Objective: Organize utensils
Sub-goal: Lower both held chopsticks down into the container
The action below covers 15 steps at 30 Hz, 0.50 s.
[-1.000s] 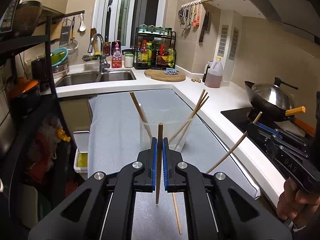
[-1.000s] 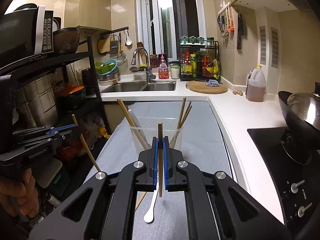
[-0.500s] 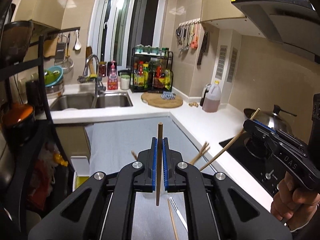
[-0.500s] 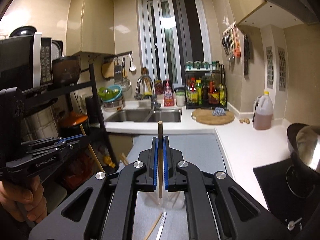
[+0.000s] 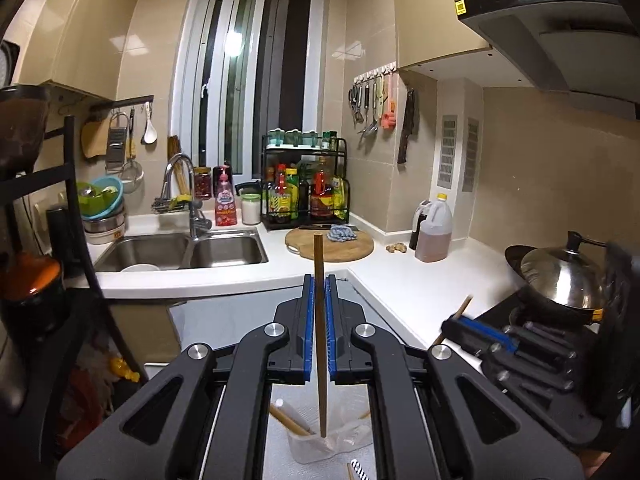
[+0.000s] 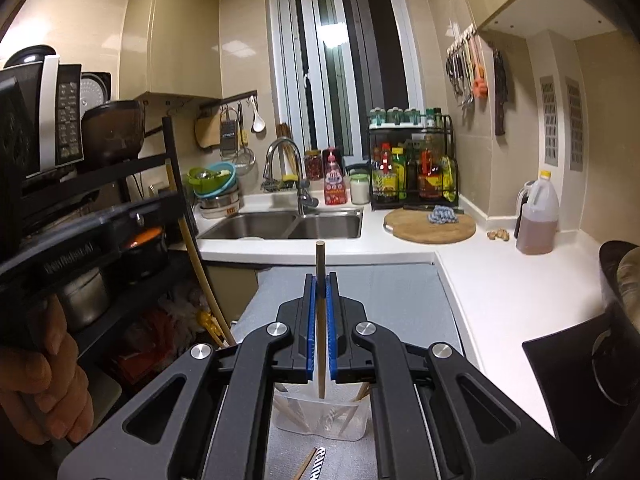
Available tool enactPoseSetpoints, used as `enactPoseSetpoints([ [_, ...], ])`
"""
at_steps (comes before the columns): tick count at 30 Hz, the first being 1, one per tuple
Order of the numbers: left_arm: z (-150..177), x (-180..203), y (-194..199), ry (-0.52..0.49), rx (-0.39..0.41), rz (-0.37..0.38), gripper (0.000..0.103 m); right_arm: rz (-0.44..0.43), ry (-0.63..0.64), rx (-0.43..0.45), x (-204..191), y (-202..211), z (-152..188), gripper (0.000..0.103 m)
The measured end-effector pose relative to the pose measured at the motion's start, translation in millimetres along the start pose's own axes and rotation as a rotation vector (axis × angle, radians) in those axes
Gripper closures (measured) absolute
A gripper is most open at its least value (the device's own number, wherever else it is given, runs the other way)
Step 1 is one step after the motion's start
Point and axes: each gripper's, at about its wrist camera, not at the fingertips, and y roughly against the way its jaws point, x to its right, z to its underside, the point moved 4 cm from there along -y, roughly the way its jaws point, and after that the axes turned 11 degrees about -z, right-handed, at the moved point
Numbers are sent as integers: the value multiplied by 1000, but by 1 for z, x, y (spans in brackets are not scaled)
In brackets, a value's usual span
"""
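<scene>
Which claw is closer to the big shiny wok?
Right. The right claw is beside the wok; the left claw is farther away, above the clear cup.

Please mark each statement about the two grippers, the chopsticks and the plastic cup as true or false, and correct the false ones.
1. The left gripper is shut on a chopstick. True.
2. The right gripper is open and holds nothing. False: it is shut on its own chopstick.
3. The clear plastic cup already holds several chopsticks. True.
4. The cup stands in the sink. False: it stands on the grey mat, below the grippers.
5. Both held chopsticks lie flat. False: both stand about upright.
</scene>
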Motion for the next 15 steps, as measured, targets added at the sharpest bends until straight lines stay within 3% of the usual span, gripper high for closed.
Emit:
enactPoseSetpoints([
  [8,-4,1,-20,4,-11,4,98,-8,-8,-22,11,-18,14,98],
  [15,44,20,-68,-63,-161,1,98,-10,-12,-85,18,-40,32,96],
])
